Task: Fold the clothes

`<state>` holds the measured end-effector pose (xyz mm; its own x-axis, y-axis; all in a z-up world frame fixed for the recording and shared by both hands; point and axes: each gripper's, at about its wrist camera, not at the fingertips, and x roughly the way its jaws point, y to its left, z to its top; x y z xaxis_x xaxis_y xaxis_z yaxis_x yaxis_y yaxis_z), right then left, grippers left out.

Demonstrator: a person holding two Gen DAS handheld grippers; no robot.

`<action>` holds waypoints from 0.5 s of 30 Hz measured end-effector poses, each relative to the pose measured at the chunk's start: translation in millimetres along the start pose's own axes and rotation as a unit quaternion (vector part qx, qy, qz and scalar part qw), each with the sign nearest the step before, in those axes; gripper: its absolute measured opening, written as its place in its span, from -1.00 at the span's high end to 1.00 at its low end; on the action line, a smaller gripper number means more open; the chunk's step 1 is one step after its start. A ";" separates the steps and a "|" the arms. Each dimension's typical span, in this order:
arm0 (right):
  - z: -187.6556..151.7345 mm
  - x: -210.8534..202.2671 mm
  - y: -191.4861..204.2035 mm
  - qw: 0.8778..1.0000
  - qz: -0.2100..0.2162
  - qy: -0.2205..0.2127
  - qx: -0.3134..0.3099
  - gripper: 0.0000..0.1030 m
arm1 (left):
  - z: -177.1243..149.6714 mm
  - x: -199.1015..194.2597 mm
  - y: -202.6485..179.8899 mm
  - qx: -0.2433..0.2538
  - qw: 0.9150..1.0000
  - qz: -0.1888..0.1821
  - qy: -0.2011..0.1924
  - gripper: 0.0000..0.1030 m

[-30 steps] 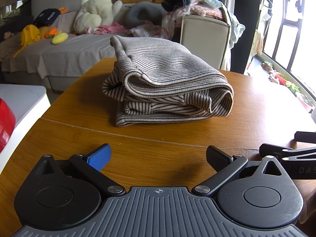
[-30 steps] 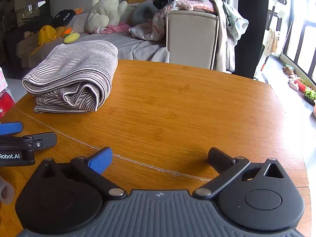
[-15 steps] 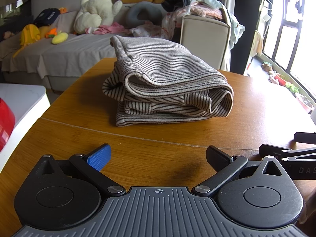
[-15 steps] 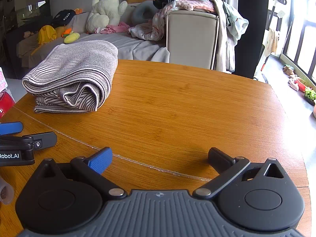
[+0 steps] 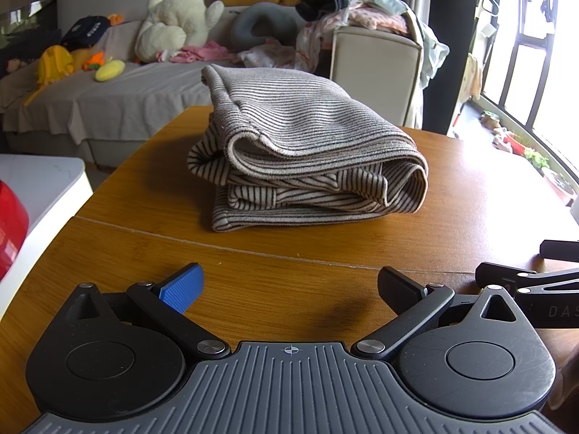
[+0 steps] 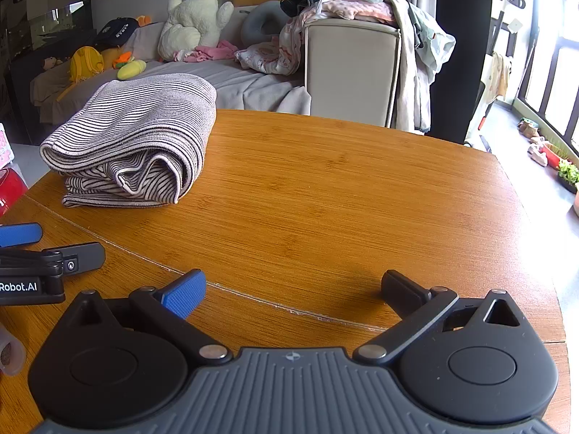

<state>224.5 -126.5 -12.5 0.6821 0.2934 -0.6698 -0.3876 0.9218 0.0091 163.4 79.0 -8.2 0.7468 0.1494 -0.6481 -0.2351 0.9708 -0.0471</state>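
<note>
Each tool (image 5: pixel 289 287) has a ribbed grey body, black arms, silver pivot screws, one blue pad.

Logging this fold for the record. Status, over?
Left hand-held gripper open, empty. Right hand-held gripper open, empty. Striped garment folded in a stack on the wooden table, untouched. Nothing between grippers and garment.

Probably a home living room — sofa (image 5: pixel 119 86), plush toy (image 5: pixel 177 14), laundry pile (image 6: pixel 358 3).
</note>
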 end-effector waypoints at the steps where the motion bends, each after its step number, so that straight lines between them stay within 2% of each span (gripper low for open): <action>1: 0.0 0.0 0.0 1.000 0.000 0.000 0.000 -1.00 | -0.1 0.0 0.0 0.000 1.000 0.000 0.000 -1.00; 15: 0.1 -0.1 -0.3 1.000 -0.001 0.000 0.000 -1.00 | 0.0 -0.3 -0.2 0.001 1.000 -0.002 0.000 -1.00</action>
<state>224.6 -126.8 -12.3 0.6828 0.2919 -0.6698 -0.3867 0.9222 0.0077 163.2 78.8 -8.0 0.7476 0.1456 -0.6480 -0.2311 0.9717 -0.0482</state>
